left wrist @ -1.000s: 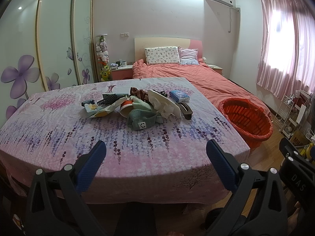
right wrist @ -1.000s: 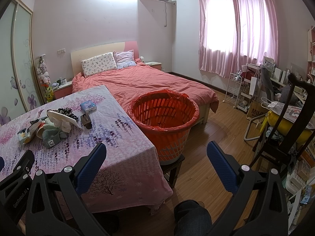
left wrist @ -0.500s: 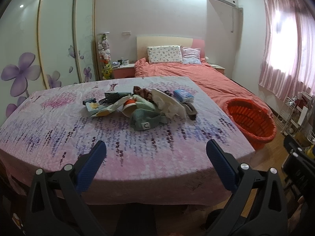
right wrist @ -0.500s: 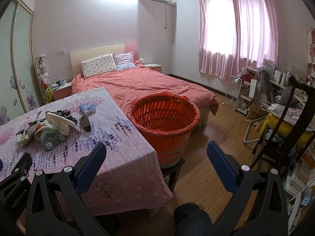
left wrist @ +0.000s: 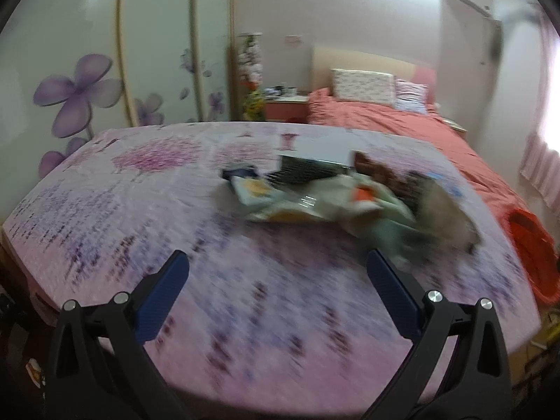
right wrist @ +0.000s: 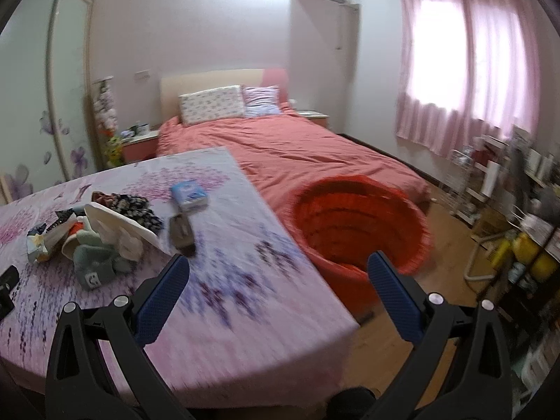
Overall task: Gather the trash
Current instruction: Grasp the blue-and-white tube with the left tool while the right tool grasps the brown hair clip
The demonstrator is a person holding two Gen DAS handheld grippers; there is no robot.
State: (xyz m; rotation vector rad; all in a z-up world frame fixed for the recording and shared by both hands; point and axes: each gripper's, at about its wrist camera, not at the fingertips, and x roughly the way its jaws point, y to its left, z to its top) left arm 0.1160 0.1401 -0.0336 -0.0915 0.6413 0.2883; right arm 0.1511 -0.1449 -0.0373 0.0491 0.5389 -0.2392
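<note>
Pink walls and a coral-covered bed (right wrist: 297,147) fill the far side of the room, and nearest you stands a table under a lavender-print cloth (left wrist: 147,189). Your left gripper (left wrist: 276,281) points down over the near edge of that table, tilted so that its fingers aim at the cloth just short of the trash pile (left wrist: 336,196). Its blue-padded jaws stand wide apart with only bare cloth between them. This view is smeared, so you cannot make out the single pieces well: a crumpled wrapper (left wrist: 266,196) lies at the left of the heap, pale green cloth (left wrist: 385,224) at the near right, and a dark flat thing behind.

Your right gripper (right wrist: 276,281) hangs over the table's right near corner, angled down, with the table edge running between its fingers. Its jaws are wide but closing slightly, and nothing is between them. From this side the pile (right wrist: 94,234) sits to the far left, well apart from the fingers. A blue tissue pack (right wrist: 189,194) lies at its right, and a dark brush-like thing (right wrist: 182,234) lies nearer, just beyond the left fingertip. The red basket (right wrist: 360,224) stands on the floor just beside the table's right edge, between table and bed.
</note>
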